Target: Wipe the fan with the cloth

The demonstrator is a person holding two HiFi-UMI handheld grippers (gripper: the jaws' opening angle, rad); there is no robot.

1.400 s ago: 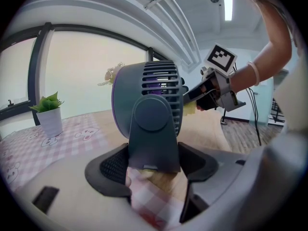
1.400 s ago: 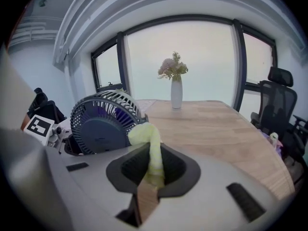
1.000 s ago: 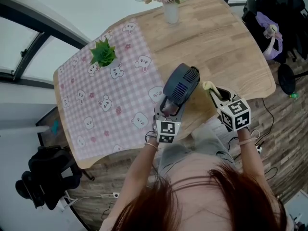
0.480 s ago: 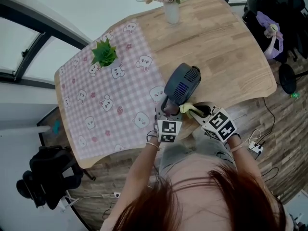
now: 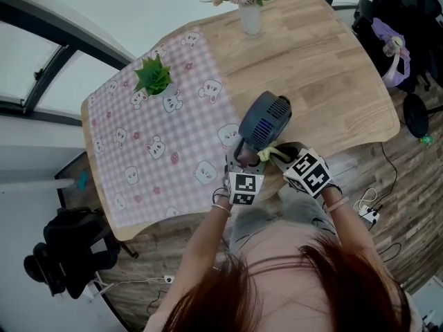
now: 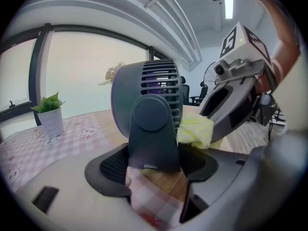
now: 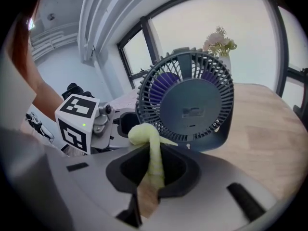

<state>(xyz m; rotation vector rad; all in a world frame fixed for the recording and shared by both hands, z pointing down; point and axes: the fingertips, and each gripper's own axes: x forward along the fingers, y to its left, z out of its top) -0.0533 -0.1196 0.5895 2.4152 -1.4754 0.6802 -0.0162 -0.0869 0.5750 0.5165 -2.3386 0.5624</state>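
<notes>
A dark grey desk fan [image 5: 263, 120] stands near the front edge of the wooden table [image 5: 325, 68]. My left gripper [image 5: 243, 159] is shut on the fan's stand [image 6: 151, 129], just below the grille. My right gripper [image 5: 280, 158] is shut on a pale yellow cloth [image 7: 151, 153]. The cloth [image 5: 272, 154] touches the fan low on its right side, by the base. In the right gripper view the fan's front grille [image 7: 187, 105] fills the middle, with purple blades behind it. The cloth's bunched end [image 6: 195, 131] presses against the fan's housing.
A pink check tablecloth with bears [image 5: 159, 137] covers the table's left half. A small potted plant [image 5: 154, 77] stands on it. A vase of flowers [image 5: 248, 9] is at the far edge. Bags [image 5: 62, 254] and cables lie on the floor around the table.
My right gripper has swung left with the cloth, from beside the table's edge to the fan's base. The left gripper and the fan have stayed put.
</notes>
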